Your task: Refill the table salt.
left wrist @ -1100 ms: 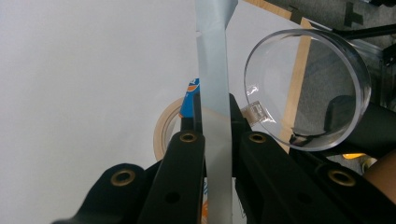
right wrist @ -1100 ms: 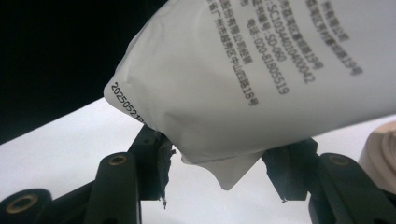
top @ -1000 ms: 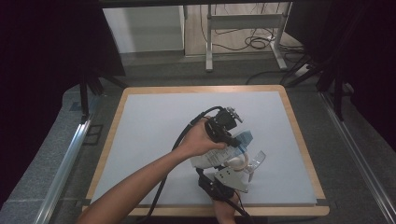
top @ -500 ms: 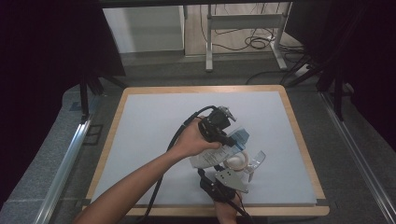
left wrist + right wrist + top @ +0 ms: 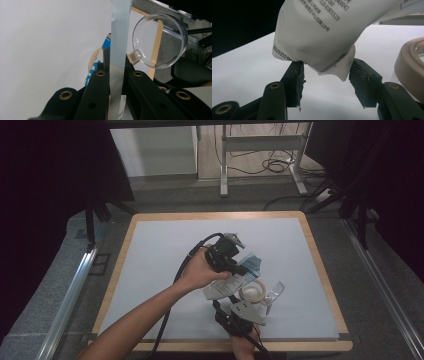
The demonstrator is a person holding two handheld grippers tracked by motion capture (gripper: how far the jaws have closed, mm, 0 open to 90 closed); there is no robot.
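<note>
Left gripper (image 5: pixel 116 72) jaws pinch the bag's top strip (image 5: pixel 119 32); right gripper (image 5: pixel 325 75) jaws clasp the bag (image 5: pixel 324 30) bottom. Pull steadily, clear of the tape roll (image 5: pixel 412 67) beside the bag.

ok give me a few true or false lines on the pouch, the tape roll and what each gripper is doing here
1. The left gripper is shut on the flat top edge of the pouch. True.
2. The right gripper hangs open over bare table. False: its jaws hold the pouch's bottom end between them.
3. A tape roll lies on the white table beside the pouch. True.
4. The clear round lid sits on the floor. False: it shows at the table's edge, just past the left gripper's jaws.
5. The pouch is plain, with no print. False: it carries black printed text and a date code.
</note>
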